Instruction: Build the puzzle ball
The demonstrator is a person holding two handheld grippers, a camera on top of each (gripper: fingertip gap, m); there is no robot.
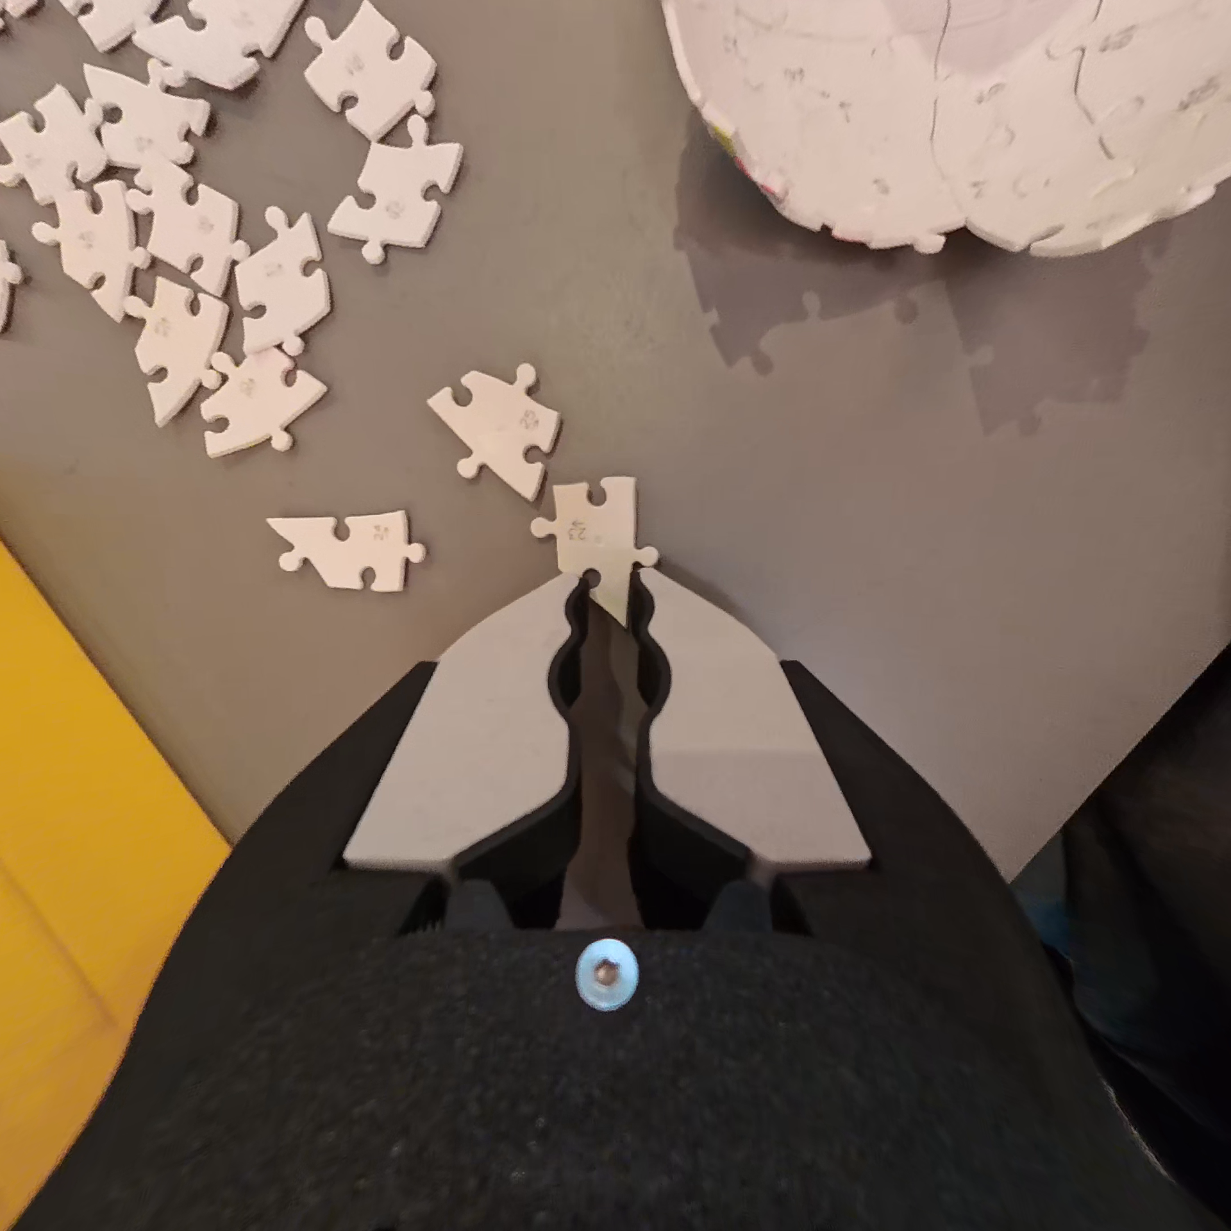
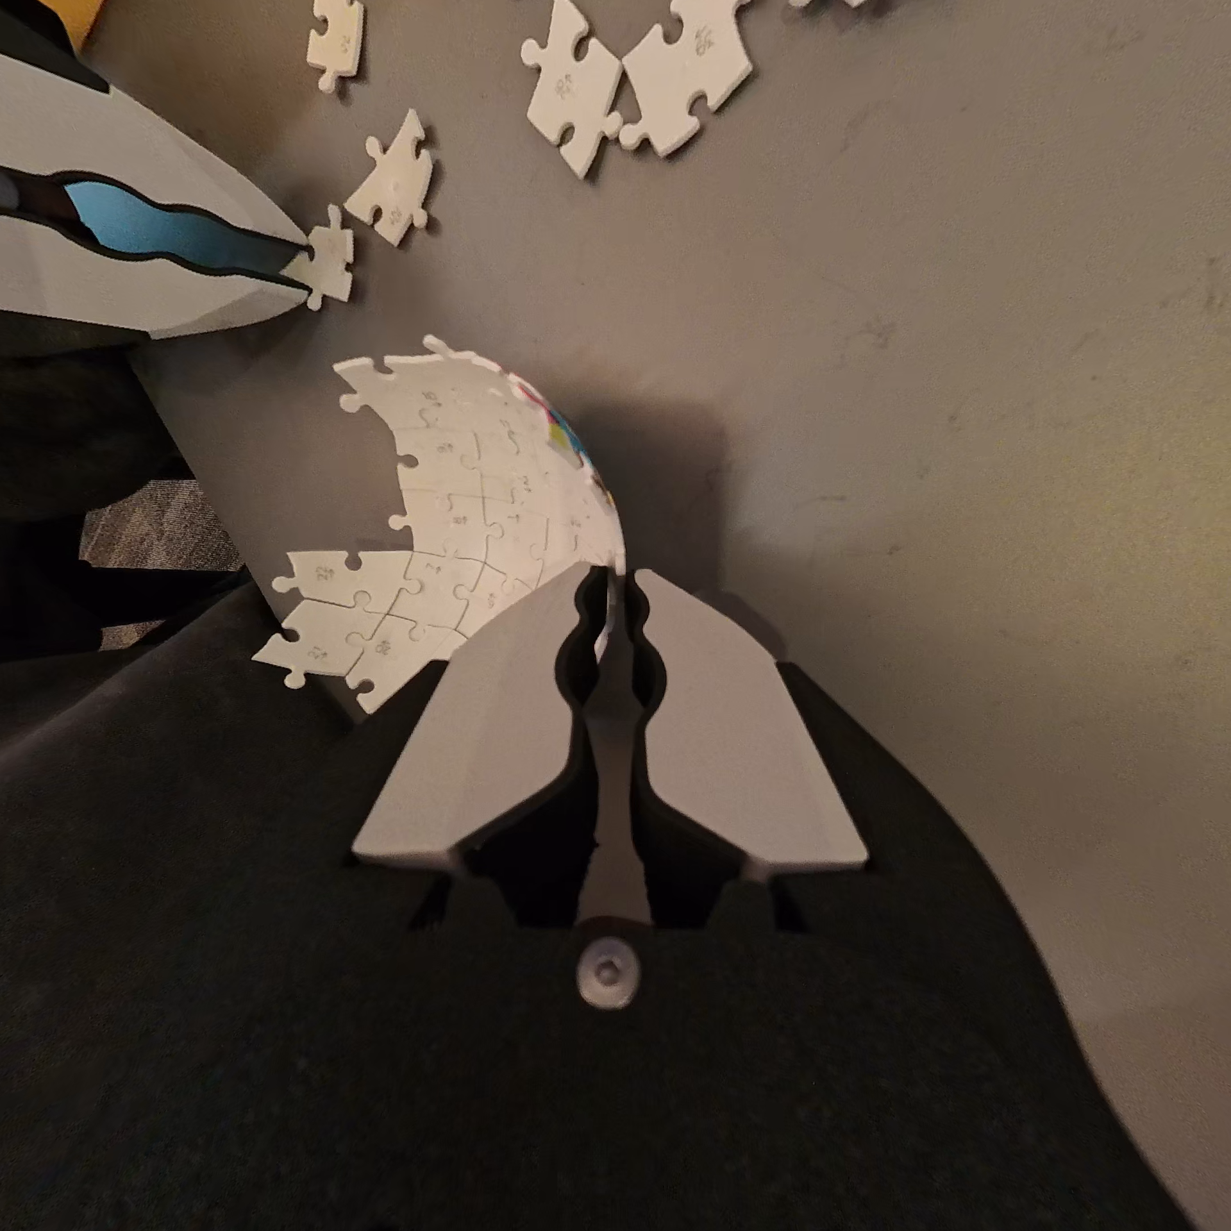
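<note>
My left gripper (image 1: 611, 581) is shut on a white puzzle piece (image 1: 595, 526), gripping its near corner and holding it over the grey table (image 1: 832, 546). The same left gripper (image 2: 303, 266) shows at the left of the right wrist view with the piece (image 2: 331, 263) in its tips. My right gripper (image 2: 616, 574) is shut on the edge of the partly built puzzle ball (image 2: 466, 519), a curved white shell of joined pieces with a coloured outer face. The shell also shows at the top right of the left wrist view (image 1: 966, 113).
Several loose white pieces (image 1: 173, 220) lie scattered at the upper left of the table, with two single pieces (image 1: 499, 426) (image 1: 353, 549) close to my left gripper. More pieces (image 2: 639, 80) lie beyond the ball. A yellow surface (image 1: 73, 799) borders the table's left edge. One gripper's finger ends stand about 20 cm off the other's.
</note>
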